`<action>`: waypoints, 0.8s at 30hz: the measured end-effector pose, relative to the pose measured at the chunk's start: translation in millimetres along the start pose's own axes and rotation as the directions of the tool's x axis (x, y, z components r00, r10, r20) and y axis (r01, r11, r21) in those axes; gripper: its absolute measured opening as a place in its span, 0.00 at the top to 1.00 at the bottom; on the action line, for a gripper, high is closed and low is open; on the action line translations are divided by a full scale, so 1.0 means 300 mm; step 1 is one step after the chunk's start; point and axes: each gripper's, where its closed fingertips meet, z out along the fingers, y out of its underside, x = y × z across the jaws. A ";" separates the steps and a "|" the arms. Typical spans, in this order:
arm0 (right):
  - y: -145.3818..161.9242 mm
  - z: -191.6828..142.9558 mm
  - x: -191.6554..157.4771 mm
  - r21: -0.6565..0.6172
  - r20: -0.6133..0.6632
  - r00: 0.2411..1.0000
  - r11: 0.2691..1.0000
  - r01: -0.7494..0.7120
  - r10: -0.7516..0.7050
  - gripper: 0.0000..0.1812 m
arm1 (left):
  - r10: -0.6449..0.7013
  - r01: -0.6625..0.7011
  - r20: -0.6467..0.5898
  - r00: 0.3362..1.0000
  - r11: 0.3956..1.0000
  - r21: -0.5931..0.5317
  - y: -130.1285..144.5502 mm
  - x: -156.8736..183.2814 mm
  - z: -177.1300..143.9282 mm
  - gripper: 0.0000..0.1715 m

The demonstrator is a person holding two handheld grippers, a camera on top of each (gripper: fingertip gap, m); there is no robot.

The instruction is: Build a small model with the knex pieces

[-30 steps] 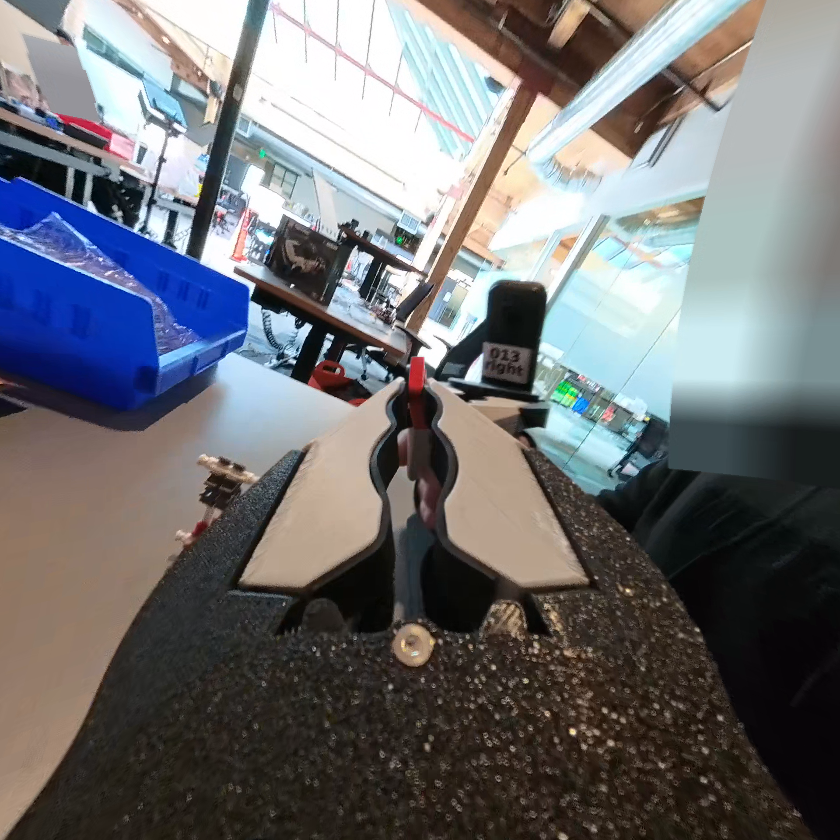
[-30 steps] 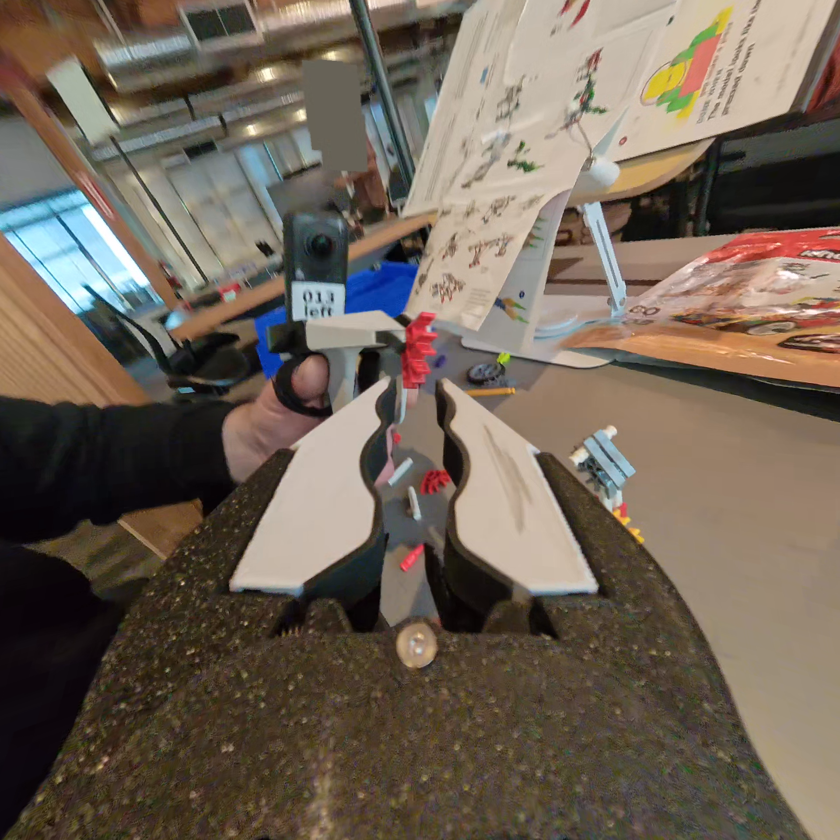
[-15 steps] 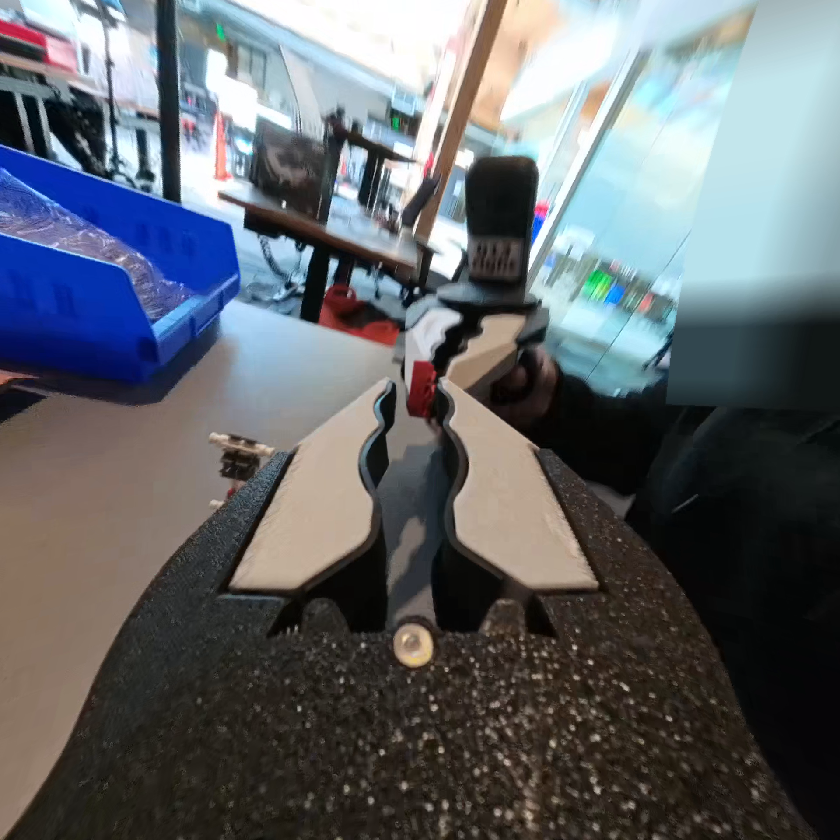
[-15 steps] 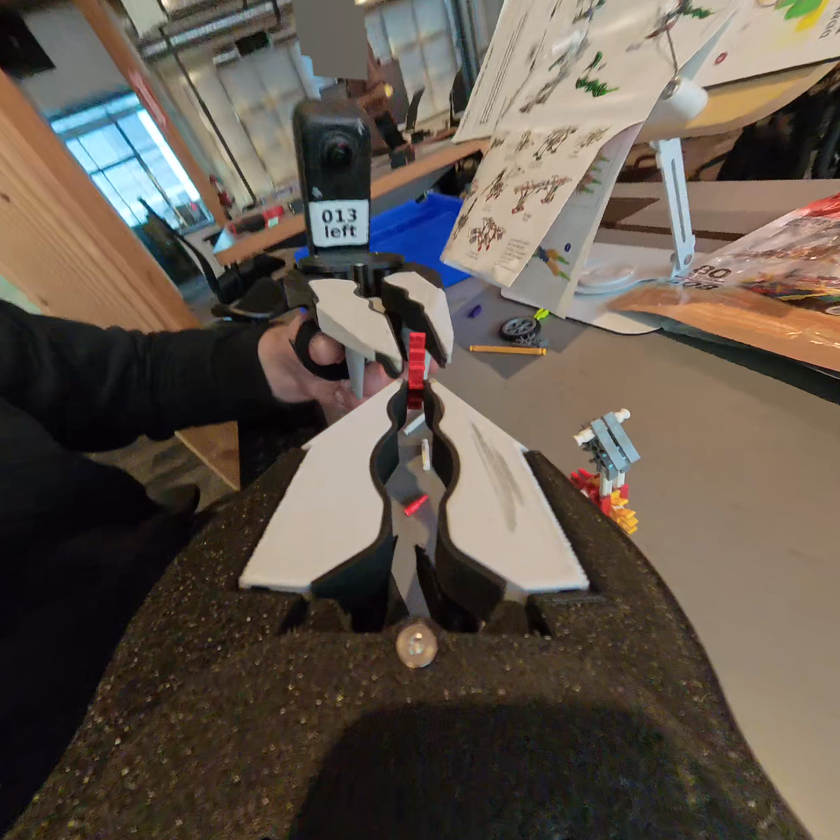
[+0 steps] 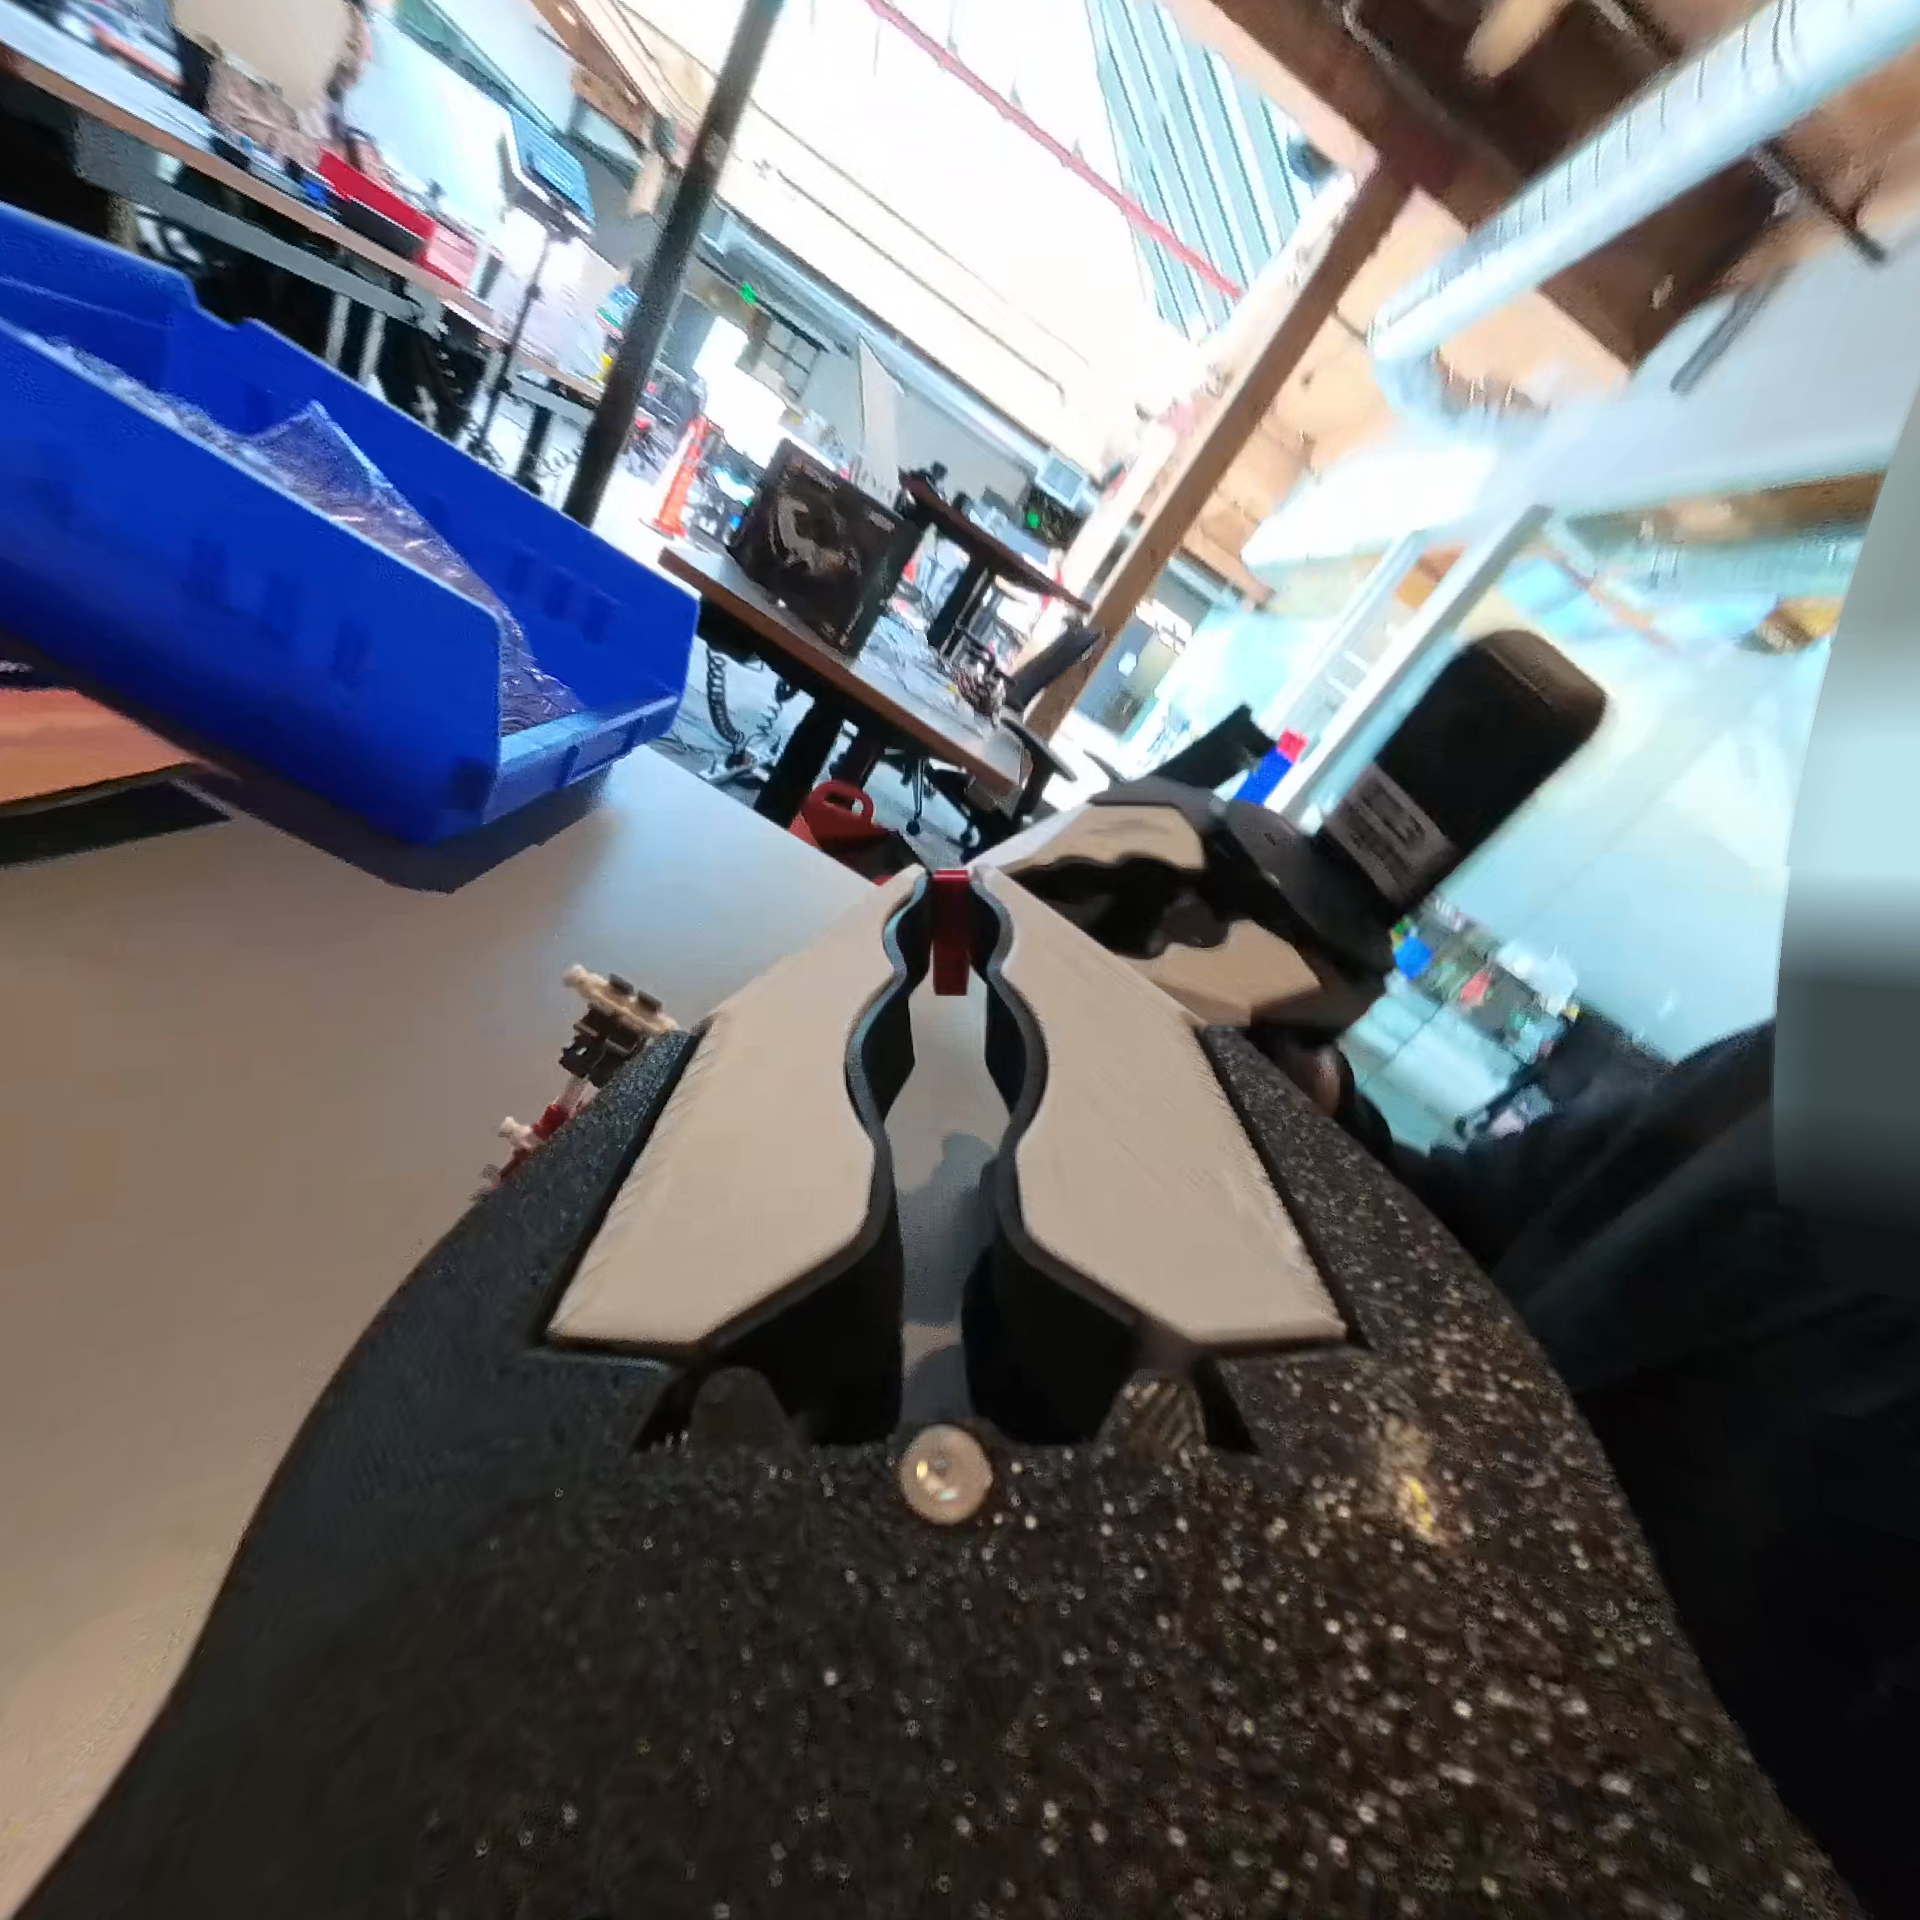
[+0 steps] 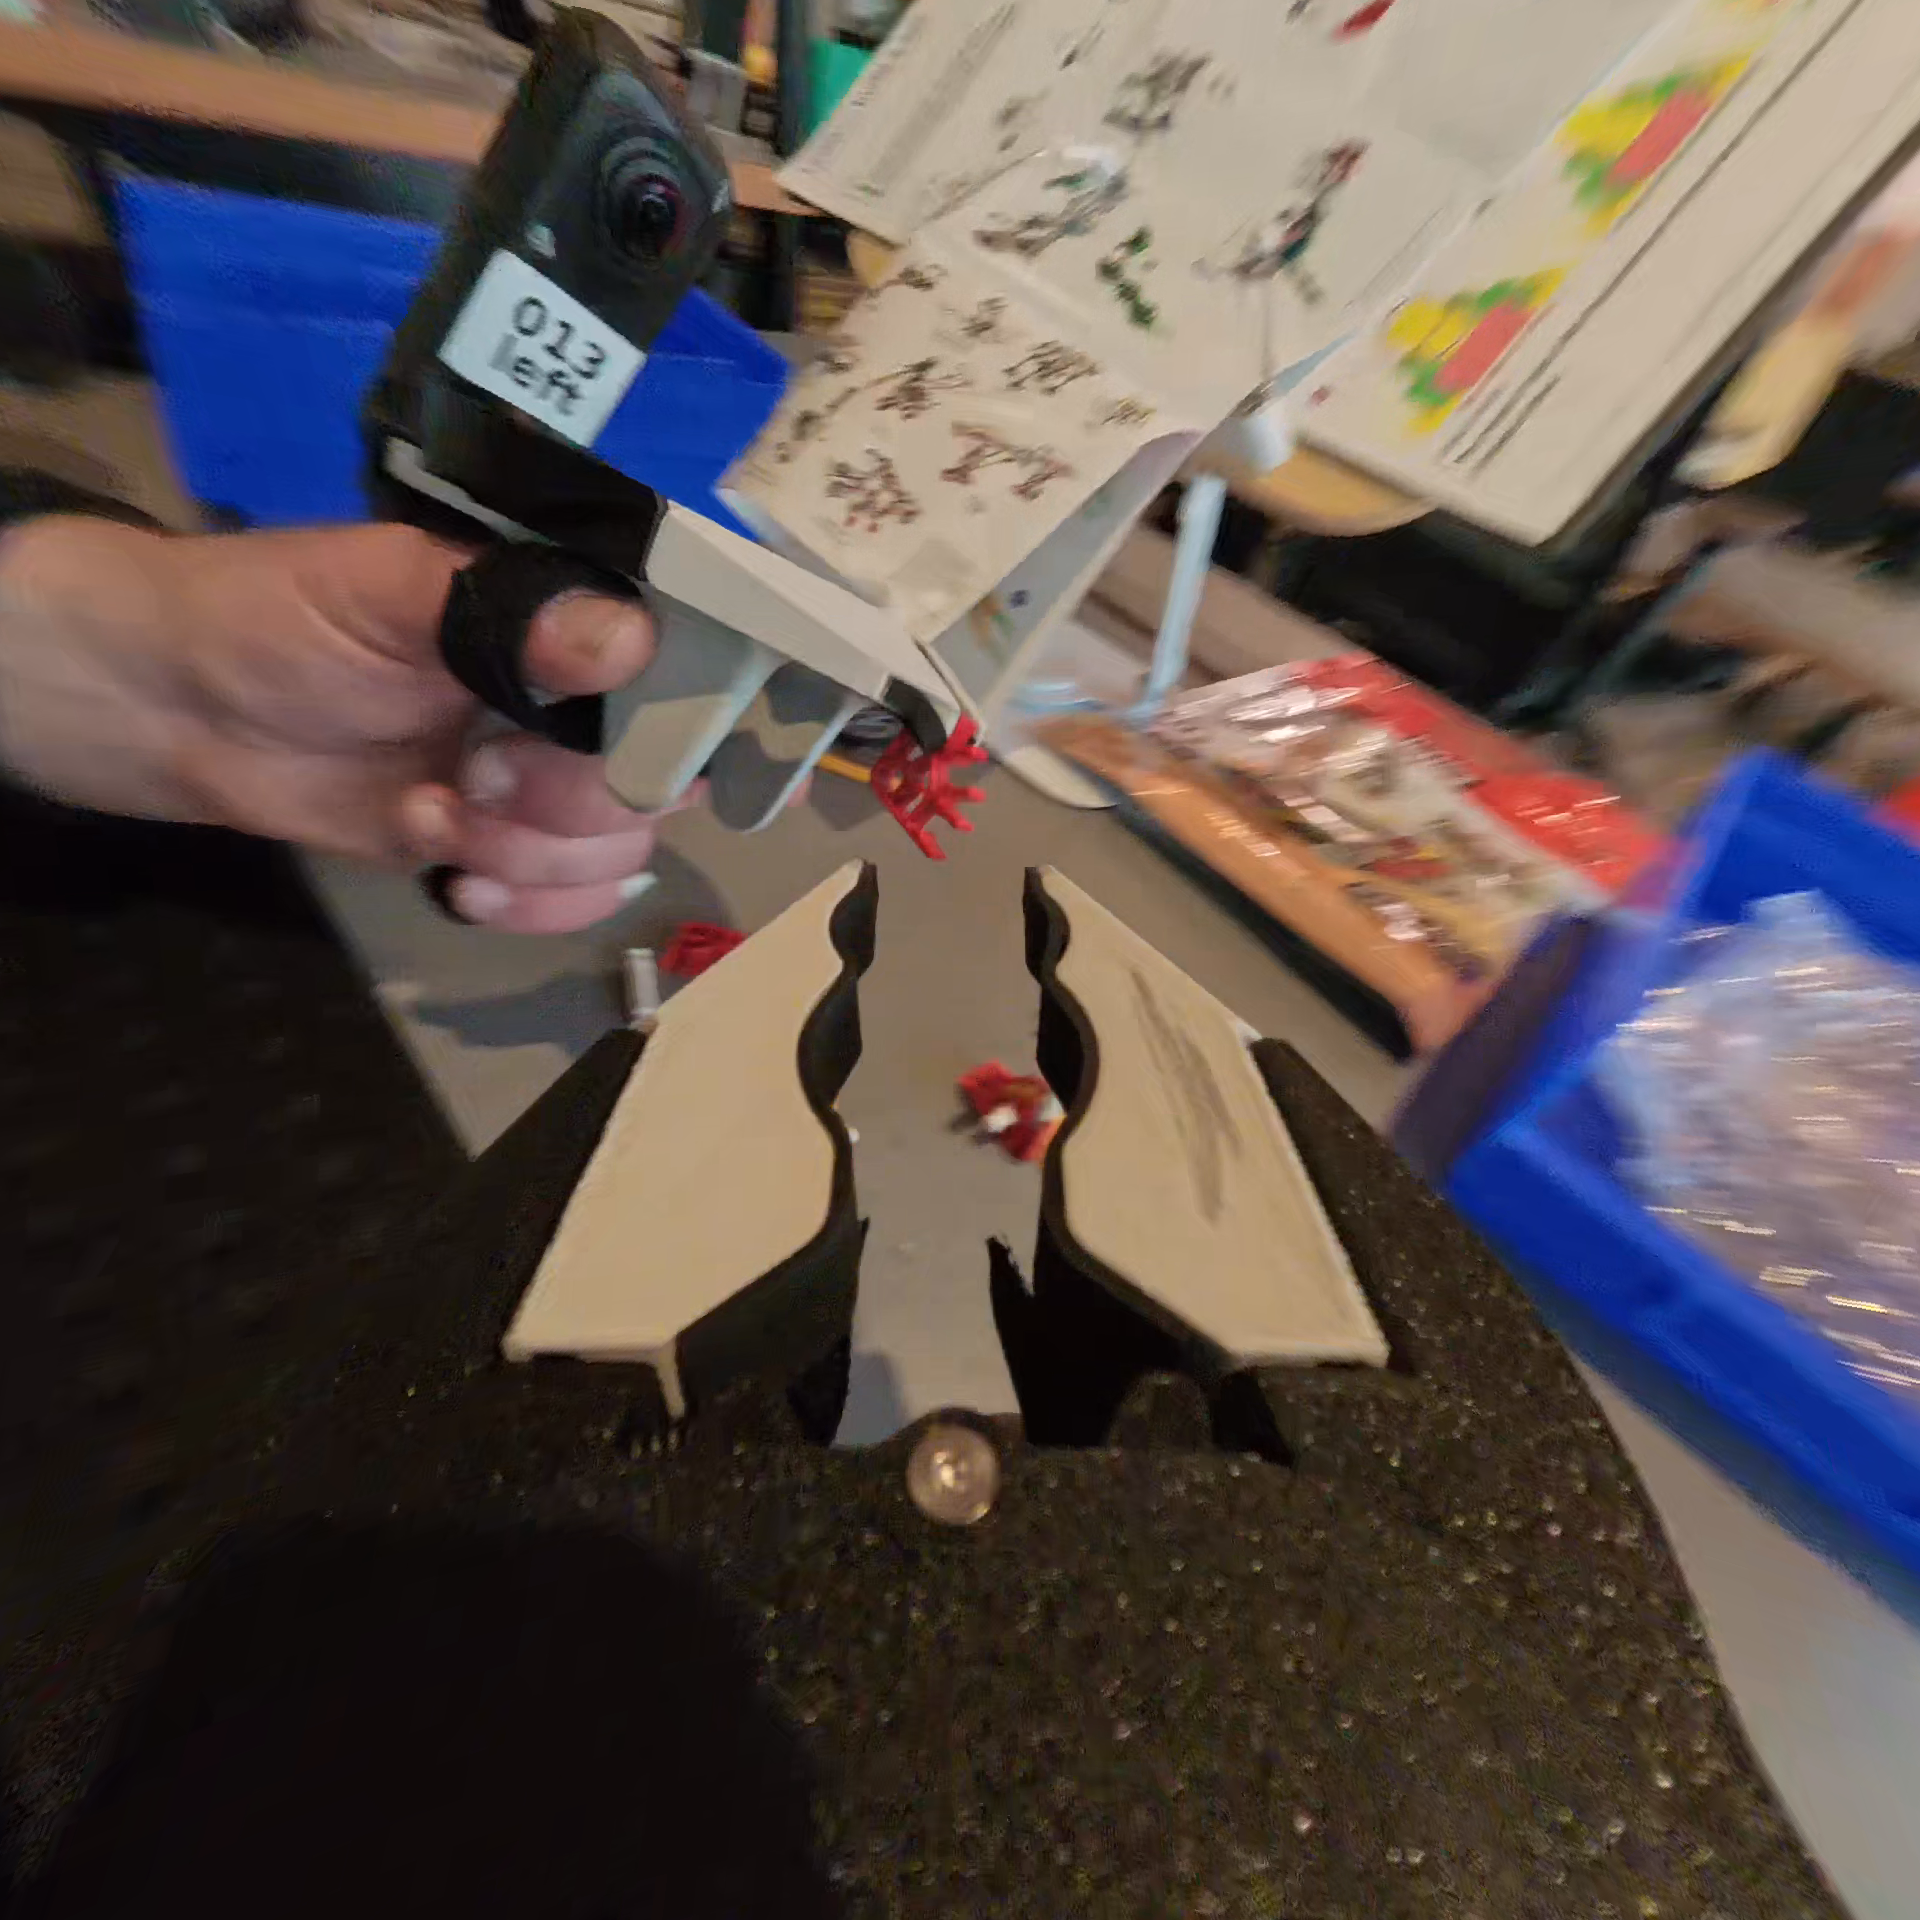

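Observation:
My left gripper [image 5: 951, 883] is shut on a small red toothed plastic piece [image 5: 951, 935] and holds it above the grey table [image 5: 260, 1039]. In the right wrist view the left gripper [image 6: 925, 717], held by a hand [image 6: 260, 675], carries the red piece [image 6: 925, 784] just beyond my right gripper's tips. My right gripper [image 6: 948, 899] is open and empty, close below the red piece without touching it. It also shows in the left wrist view [image 5: 1101, 904], just behind the left tips. A small brick model [image 5: 608, 1029] stands on the table to the left.
A blue bin [image 5: 312, 644] with a plastic bag sits at the left; another blue bin [image 6: 1662, 1195] is close on the right. An instruction booklet [image 6: 1039, 364] leans on a white stand, with a bag of parts [image 6: 1351, 769] beside it. Loose red bits [image 6: 1003, 1112] lie on the table. My left and right fingertips are right by each other.
Half a second ago my right gripper was shut on the red piece together with the left one. It has opened, let go and drawn back. The left gripper keeps the piece.

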 end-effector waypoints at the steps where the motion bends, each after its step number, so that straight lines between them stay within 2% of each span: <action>1: -0.007 -0.002 0.006 -0.002 -0.085 0.994 0.997 0.075 -0.075 0.85 | -0.028 0.027 0.006 1.000 0.999 0.019 0.004 -0.004 0.000 0.97; 3: -0.012 0.004 -0.004 -0.024 -0.175 0.967 0.983 0.184 -0.185 0.84 | -0.066 0.066 0.016 0.998 0.997 0.042 0.022 -0.002 0.007 0.97; 5: 0.000 0.021 -0.021 -0.059 -0.205 0.945 0.967 0.247 -0.254 0.84 | -0.094 0.093 0.010 0.996 0.994 0.062 0.032 0.013 0.019 0.97; 11: -0.004 0.020 -0.002 -0.073 -0.312 0.920 0.972 0.225 -0.236 0.84 | -0.146 0.139 0.038 0.989 0.978 0.155 0.035 0.022 0.023 0.97; 15: 0.004 0.018 -0.009 -0.075 -0.314 0.920 0.972 0.222 -0.235 0.87 | -0.185 0.175 0.028 0.982 0.963 0.205 0.042 0.024 0.025 0.98; 20: 0.021 0.006 -0.010 -0.081 -0.269 0.938 0.976 0.202 -0.217 0.87 | -0.178 0.169 0.041 0.983 0.971 0.169 0.054 0.022 0.029 0.97; 23: 0.056 -0.005 -0.013 -0.106 -0.193 0.960 0.977 0.186 -0.203 0.87 | -0.082 0.069 0.119 0.989 0.991 0.111 0.044 -0.006 0.002 0.84; 24: 0.079 -0.008 -0.022 -0.120 -0.141 0.971 0.977 0.175 -0.191 0.87 | -0.022 0.010 0.153 0.988 0.997 0.076 0.040 -0.018 -0.014 0.82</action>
